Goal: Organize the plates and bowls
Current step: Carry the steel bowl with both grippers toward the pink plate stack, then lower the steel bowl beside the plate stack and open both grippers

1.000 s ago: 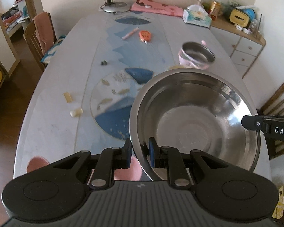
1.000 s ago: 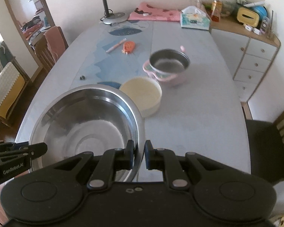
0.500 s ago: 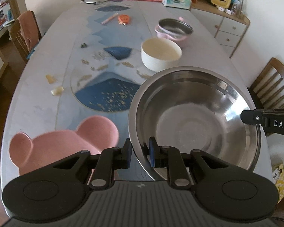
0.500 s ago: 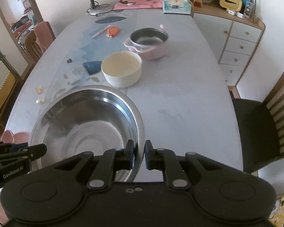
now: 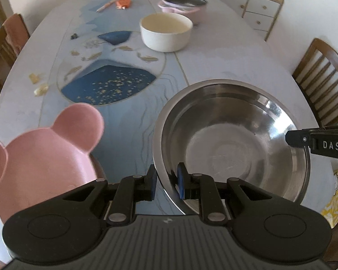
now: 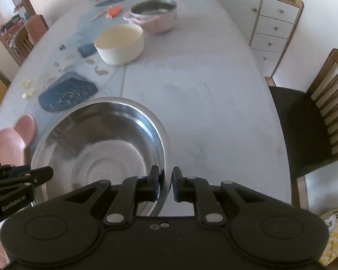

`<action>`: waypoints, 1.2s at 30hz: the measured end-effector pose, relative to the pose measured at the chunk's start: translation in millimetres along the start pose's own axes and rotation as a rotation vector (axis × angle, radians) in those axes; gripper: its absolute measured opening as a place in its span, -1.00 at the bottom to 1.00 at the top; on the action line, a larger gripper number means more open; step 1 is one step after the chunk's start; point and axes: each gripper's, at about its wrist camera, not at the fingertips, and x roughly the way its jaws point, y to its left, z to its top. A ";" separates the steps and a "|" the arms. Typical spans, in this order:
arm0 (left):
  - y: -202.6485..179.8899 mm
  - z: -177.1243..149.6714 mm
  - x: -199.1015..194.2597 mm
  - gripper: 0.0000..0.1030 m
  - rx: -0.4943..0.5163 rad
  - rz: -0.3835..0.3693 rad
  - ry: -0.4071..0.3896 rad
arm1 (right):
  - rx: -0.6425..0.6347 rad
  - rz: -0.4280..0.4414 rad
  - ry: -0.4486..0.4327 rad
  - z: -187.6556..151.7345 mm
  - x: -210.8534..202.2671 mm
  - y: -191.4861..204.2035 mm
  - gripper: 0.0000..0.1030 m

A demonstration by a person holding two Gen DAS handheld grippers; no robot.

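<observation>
Gripping the steel bowl [image 5: 232, 139] by its rim, my left gripper [image 5: 165, 183] has one pad outside the wall and one inside, closed tight on the thin metal. My right gripper [image 6: 164, 185] pinches the opposite side of the same rim in the same way, so I hold the bowl between both hands. In each view the other gripper's black body pokes in at the far edge of the bowl. Whether the bowl's base touches the table [image 6: 202, 94], I cannot tell.

Just left of the bowl sits a pink bear plate [image 5: 42, 157] with two round ears, near the table's near edge. Farther along the table stands a cream bowl [image 5: 166, 31], and behind it a pink pot [image 5: 183, 5] with a steel liner. Beside them lies a blue patterned runner [image 5: 108, 83]. An orange item [image 5: 123, 3] and a pen [image 5: 107, 5] lie near the far end. Wooden chairs [image 6: 315, 117] stand on the right.
</observation>
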 end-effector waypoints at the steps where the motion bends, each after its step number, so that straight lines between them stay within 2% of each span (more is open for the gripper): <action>1: -2.6 -1.2 2.5 -0.66 0.007 -0.001 0.000 | 0.011 0.000 0.006 -1.7 2.5 -3.3 -0.75; 15: -21.9 -14.4 17.1 -0.67 0.044 -0.022 0.010 | 0.038 -0.021 0.032 -21.8 11.0 -24.8 -0.74; 24: -19.2 -14.3 21.5 -0.67 0.017 -0.030 0.028 | 0.073 -0.015 0.056 -19.6 15.7 -27.5 -0.72; 28: -17.5 -14.0 21.0 -0.66 -0.010 -0.049 0.037 | 0.059 -0.023 0.059 -19.0 14.9 -24.8 -0.62; 36: -12.7 -11.7 16.8 -0.63 -0.038 -0.057 0.039 | 0.047 -0.006 0.046 -17.3 3.0 -27.0 -0.56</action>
